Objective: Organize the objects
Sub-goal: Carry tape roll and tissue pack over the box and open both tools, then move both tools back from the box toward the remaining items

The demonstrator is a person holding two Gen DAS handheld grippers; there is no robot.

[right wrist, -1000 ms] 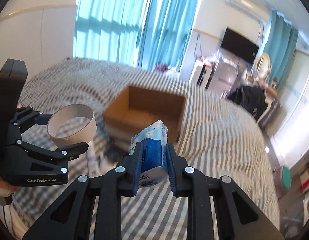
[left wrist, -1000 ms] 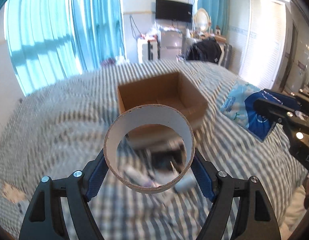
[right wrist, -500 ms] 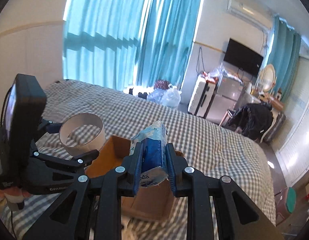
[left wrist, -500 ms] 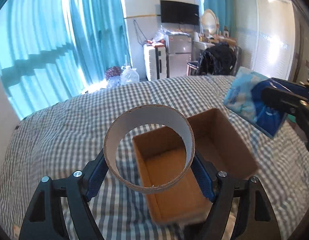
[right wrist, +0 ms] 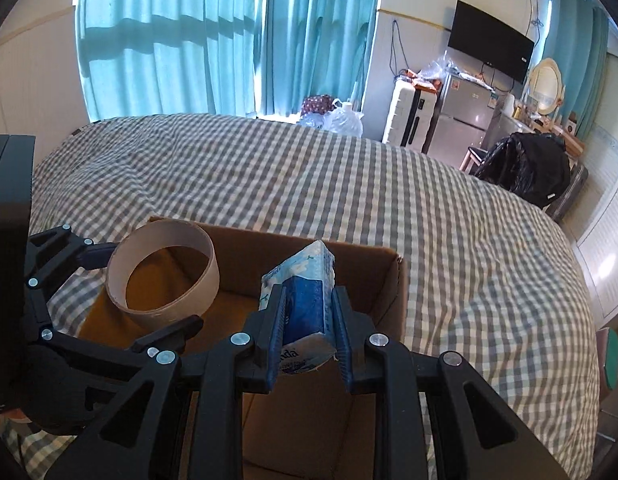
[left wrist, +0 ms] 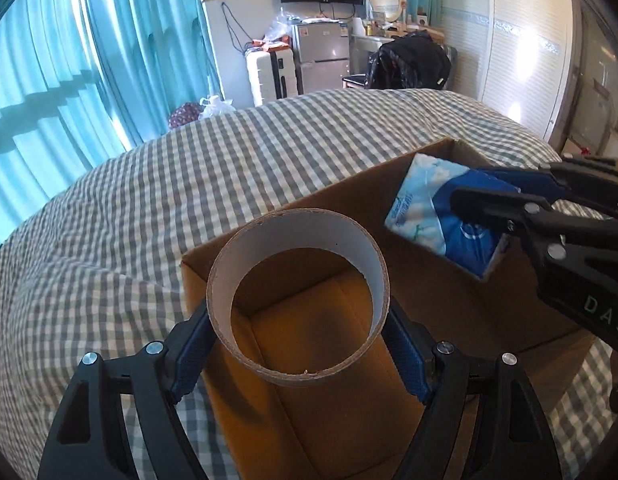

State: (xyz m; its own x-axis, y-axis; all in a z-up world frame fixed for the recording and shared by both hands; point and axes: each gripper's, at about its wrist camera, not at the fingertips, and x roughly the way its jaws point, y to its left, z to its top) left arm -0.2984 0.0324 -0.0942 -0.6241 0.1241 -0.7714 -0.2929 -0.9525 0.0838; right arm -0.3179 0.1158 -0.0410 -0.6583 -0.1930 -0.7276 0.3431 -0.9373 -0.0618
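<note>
1. The cardboard ring (left wrist: 297,296), centre frame in the left wrist view, looks light and crushable; the left gripper (left wrist: 297,356) pinches its outer wall across the width.
2. Its open axis tilts toward the camera, over the cardboard box (left wrist: 437,280).
3. The tissue pack (right wrist: 305,308), soft and squashy, stands on end in the right gripper (right wrist: 309,344), whose jaws squeeze its middle above the box on the bed (right wrist: 349,184).

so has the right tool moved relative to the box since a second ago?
Yes. The right tool, gripping the tissue pack, went from short of the cardboard box to over it.
</note>
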